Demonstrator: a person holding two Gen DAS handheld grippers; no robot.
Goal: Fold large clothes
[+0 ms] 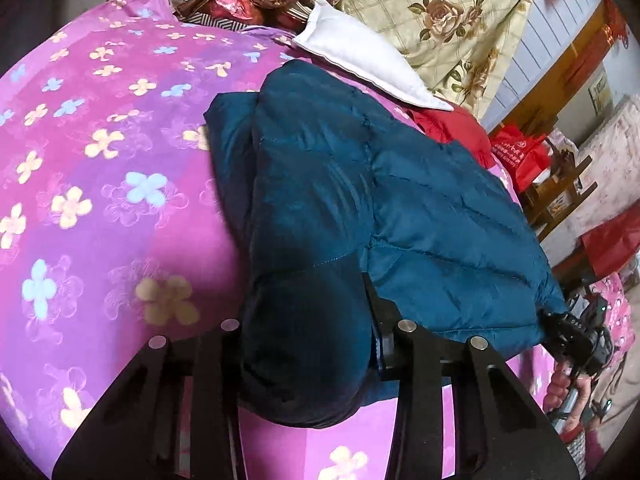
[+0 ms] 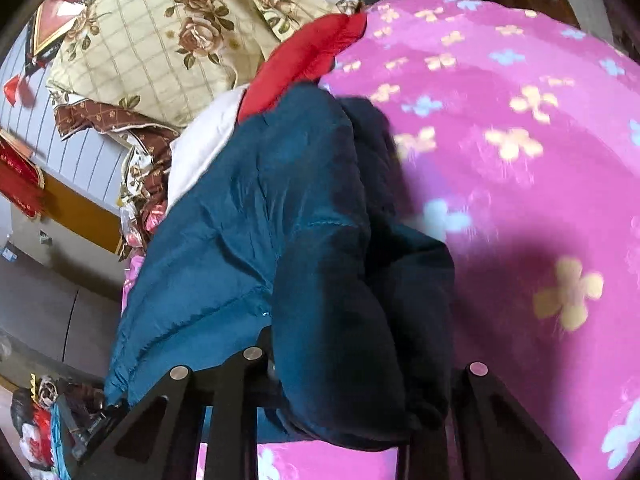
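The blue coat (image 1: pixel 400 208) lies on the bed (image 1: pixel 100 160), near the bed's edge on the room side, with its long way running from the grippers up toward the pillow (image 1: pixel 448 12) end. It is puffy and partly folded over itself.

The left gripper (image 1: pixel 312 344) is clamped on a thick dark fold at the near end of the coat. The fold bulges out between its two black arms. The right gripper (image 2: pixel 352 376) is clamped on the coat too, on another fat roll of the near end. In the left view you can see the right gripper and the hand (image 1: pixel 568 396) holding it at the coat's near corner, by the bed's edge. So both grippers hold the same near end, one at each side, and the rest of the coat stretches away from them. I think the next move lifts this end and carries it toward the far end.

The gripper tips are buried in the cloth, so I cannot see them. The far end of the coat runs under or against a white thing (image 1: pixel 360 60) and a red cloth (image 2: pixel 308 60); I cannot tell which. Sleeves and a collar are hard to make out.
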